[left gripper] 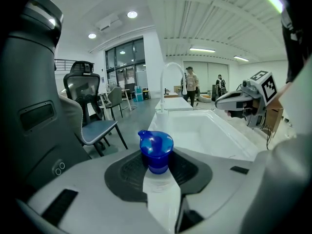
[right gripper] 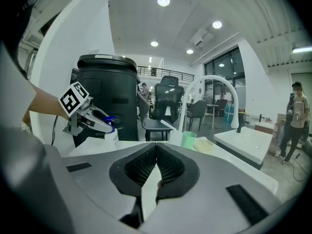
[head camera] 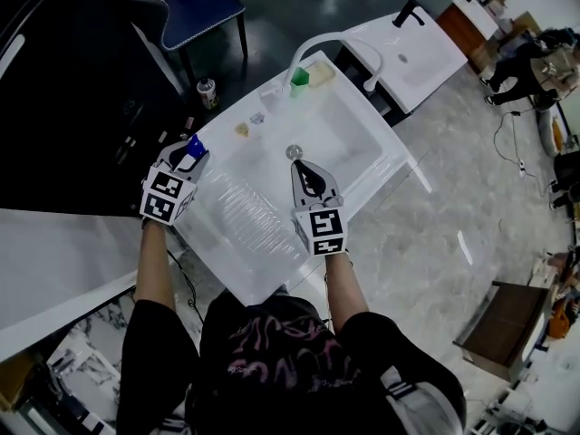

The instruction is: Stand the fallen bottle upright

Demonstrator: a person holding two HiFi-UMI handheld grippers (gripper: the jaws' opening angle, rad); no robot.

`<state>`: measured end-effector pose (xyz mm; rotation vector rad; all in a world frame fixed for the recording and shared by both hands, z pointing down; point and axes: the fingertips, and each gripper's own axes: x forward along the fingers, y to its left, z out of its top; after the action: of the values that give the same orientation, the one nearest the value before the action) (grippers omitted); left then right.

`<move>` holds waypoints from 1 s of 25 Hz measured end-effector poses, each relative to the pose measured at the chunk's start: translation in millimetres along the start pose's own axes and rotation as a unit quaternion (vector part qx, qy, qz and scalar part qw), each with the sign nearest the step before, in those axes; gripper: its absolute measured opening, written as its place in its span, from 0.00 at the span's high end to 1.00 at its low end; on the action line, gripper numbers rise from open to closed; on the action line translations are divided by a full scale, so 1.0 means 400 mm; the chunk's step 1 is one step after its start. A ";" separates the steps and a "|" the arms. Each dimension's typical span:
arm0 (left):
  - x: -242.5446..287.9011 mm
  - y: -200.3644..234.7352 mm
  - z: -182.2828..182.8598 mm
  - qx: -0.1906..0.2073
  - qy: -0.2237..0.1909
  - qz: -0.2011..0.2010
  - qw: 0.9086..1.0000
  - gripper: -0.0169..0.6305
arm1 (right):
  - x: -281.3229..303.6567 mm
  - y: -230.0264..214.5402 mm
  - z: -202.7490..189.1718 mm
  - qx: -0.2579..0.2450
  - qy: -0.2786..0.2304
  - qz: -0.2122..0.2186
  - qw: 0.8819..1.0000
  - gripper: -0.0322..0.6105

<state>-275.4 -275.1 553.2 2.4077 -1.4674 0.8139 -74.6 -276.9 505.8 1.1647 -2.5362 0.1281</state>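
The bottle [head camera: 194, 145] has a blue cap and a pale, see-through body. It is at the left rim of the white sink [head camera: 381, 166]. My left gripper [head camera: 190, 152] is shut on it just below the cap. In the left gripper view the blue cap of the bottle [left gripper: 156, 152] stands out above the left gripper [left gripper: 157, 167]. The right gripper view shows the bottle [right gripper: 111, 132] cap-up under the left gripper [right gripper: 97, 121]. My right gripper [head camera: 300, 165] hangs over the basin, shut and holding nothing, its pads meeting in the right gripper view [right gripper: 155, 150].
A ribbed drainboard [head camera: 240, 211] fills the sink's near half. A white faucet [head camera: 335, 39], green cup [head camera: 300, 77] and sponge [head camera: 319, 72] sit at the far end. A black bin [right gripper: 107, 96] and a blue chair [head camera: 195, 7] stand left; a second sink [head camera: 412, 48] lies beyond.
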 end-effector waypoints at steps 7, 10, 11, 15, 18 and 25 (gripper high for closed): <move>0.007 0.002 -0.007 -0.010 0.004 -0.002 1.000 0.76 | -0.004 0.006 0.006 -0.001 -0.001 -0.004 1.000 0.93; 0.010 -0.001 -0.006 -0.019 -0.001 -0.003 1.000 0.75 | -0.007 0.006 0.007 -0.001 -0.002 -0.003 1.000 0.93; 0.010 -0.002 -0.006 -0.021 -0.002 -0.003 1.000 0.75 | -0.008 0.005 0.008 -0.002 -0.002 -0.003 1.000 0.93; -0.001 -0.001 -0.014 -0.025 0.000 0.003 1.000 0.71 | -0.007 0.004 0.012 -0.002 -0.006 0.000 1.000 0.93; -0.028 0.000 -0.010 -0.036 -0.009 0.015 0.999 0.70 | -0.008 0.008 0.027 -0.005 -0.013 0.004 1.000 0.93; -0.145 -0.014 0.022 -0.077 -0.059 0.075 0.992 0.73 | -0.028 0.033 0.065 -0.006 -0.037 0.023 0.999 0.93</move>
<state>-287.9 -232.4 514.4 2.2873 -1.7066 0.5717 -84.7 -265.7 478.4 1.1266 -2.6265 0.0822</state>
